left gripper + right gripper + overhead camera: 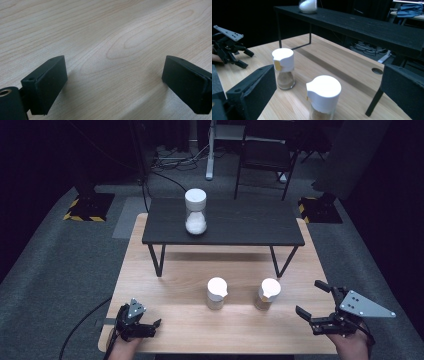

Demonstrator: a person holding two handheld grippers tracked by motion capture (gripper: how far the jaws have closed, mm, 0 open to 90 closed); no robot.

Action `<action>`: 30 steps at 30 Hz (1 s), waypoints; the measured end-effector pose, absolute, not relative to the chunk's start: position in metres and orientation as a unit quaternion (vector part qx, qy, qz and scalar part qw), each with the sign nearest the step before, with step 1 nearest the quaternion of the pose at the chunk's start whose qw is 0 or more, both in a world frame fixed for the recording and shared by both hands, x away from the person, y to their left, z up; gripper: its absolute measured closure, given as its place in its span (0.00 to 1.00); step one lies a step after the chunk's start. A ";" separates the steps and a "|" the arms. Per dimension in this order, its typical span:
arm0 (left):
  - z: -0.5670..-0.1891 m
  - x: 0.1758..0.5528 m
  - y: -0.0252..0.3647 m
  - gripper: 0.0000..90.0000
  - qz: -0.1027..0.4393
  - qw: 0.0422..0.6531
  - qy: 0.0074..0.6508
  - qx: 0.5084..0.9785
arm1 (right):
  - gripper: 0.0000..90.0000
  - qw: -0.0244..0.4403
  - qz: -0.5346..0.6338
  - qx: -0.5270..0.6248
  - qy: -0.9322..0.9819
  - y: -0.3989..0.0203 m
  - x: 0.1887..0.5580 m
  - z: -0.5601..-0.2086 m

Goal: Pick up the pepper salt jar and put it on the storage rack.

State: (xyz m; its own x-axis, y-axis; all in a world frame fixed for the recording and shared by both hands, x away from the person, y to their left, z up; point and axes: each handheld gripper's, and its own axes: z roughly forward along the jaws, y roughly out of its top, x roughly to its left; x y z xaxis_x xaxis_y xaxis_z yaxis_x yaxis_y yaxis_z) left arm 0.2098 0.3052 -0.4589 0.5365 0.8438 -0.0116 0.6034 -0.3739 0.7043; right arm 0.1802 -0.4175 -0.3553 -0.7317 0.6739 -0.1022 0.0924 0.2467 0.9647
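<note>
Facing the nearer spice jar (323, 96) with jaws spread wide and nothing between them, the right gripper (314, 300) hovers at the right front corner of the bench (170, 285); that jar stands upright just left of it in the high view (266, 294), white cap on, brown powder inside. A second spice jar (216, 293) stands beside it toward the middle, near but apart. The left gripper (150, 326) rests low at the front left of the bench, jaws also apart and empty, bare wood between them in its own view. Likely risk: the jars are tall and narrow, so one jaw arriving first could tip the near jar or shove it into its neighbour. A grip on the smooth cap rather than the glass body could slip or twist. Lifting carelessly could strike the edge of the black shelf (225, 222) behind, where a salt jar (195, 211) stands. The trailing cable could drag across the bench.
</note>
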 end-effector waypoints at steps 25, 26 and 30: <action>-0.459 0.212 0.308 0.05 0.171 0.339 0.426 0.821 | 0.00 0.200 0.569 0.231 0.763 -0.359 0.235 -0.342; -0.459 0.213 0.308 0.05 0.171 0.340 0.423 0.822 | 0.00 0.196 0.570 0.229 0.764 -0.355 0.238 -0.342; -0.458 0.215 0.308 0.04 0.167 0.339 0.418 0.826 | 0.00 0.183 0.569 0.221 0.771 -0.339 0.249 -0.340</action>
State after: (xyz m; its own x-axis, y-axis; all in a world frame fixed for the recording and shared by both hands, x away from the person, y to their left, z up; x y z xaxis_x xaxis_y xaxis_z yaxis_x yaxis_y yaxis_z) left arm 0.2150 0.3080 -0.4584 0.5947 0.8039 -0.0083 0.5775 -0.4200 0.7001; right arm 0.2490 -0.3388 -0.3404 -0.8358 0.5481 -0.0305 0.1321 0.2548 0.9579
